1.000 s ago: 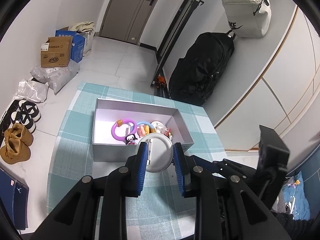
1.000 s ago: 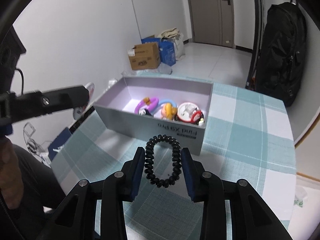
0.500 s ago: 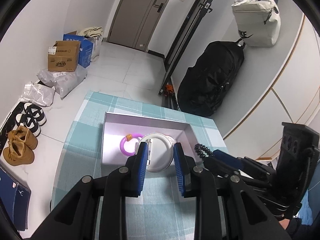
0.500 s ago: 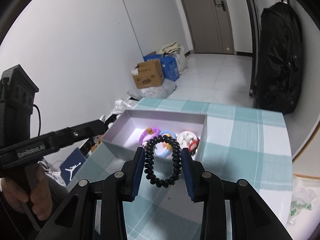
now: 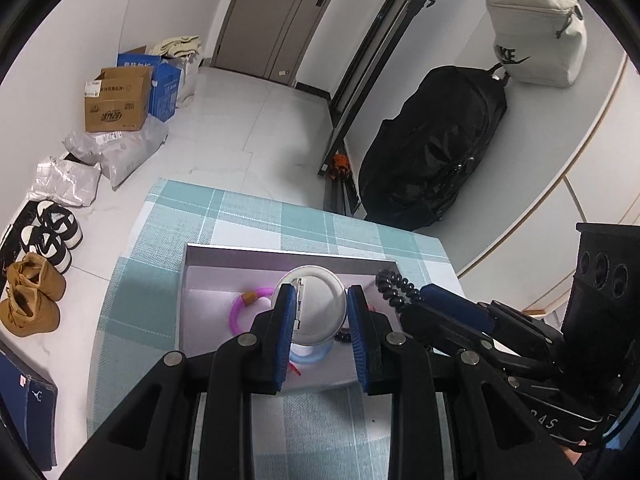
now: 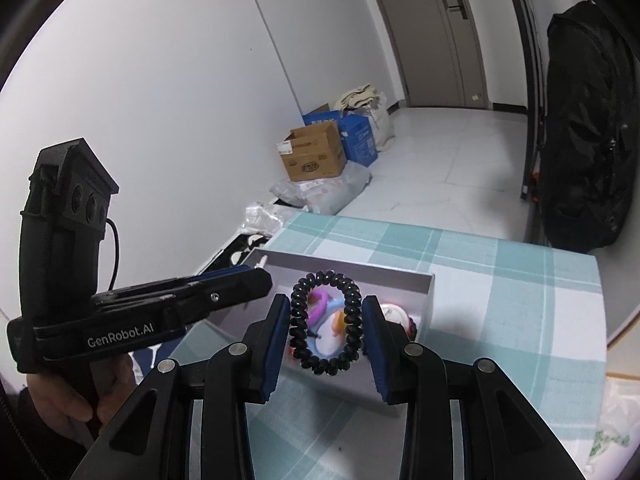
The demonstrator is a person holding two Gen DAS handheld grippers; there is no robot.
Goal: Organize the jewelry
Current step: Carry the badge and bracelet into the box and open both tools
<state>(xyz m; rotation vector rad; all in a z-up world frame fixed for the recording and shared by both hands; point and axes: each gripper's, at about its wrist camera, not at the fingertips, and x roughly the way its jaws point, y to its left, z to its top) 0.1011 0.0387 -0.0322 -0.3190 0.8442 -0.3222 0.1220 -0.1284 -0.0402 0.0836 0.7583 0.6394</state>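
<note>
My left gripper (image 5: 320, 312) is shut on a round white disc-shaped case (image 5: 316, 306), held above the open grey box (image 5: 224, 250) on the checked tablecloth. Inside the box lie a pink ring (image 5: 244, 312), a pale blue ring (image 5: 306, 356) and other small trinkets, partly hidden by the case. My right gripper (image 6: 325, 326) is shut on a black coiled hair tie (image 6: 326, 324), also over the box (image 6: 424, 284). In the left wrist view the right gripper (image 5: 404, 294) reaches in from the right with the hair tie (image 5: 394, 286) at the box's right end.
The table with its teal checked cloth (image 5: 256, 216) ends close beyond the box. On the floor stand cardboard boxes (image 5: 116, 100), plastic bags (image 5: 120, 148) and shoes (image 5: 32, 292). A black backpack (image 5: 432, 148) leans on the wall at right. A person's hand (image 6: 60, 404) holds the left gripper.
Both grippers have moved forward over the box, from in front of its near wall to above its inside. Each still holds its item. The right gripper has risen and come into the left wrist view.
</note>
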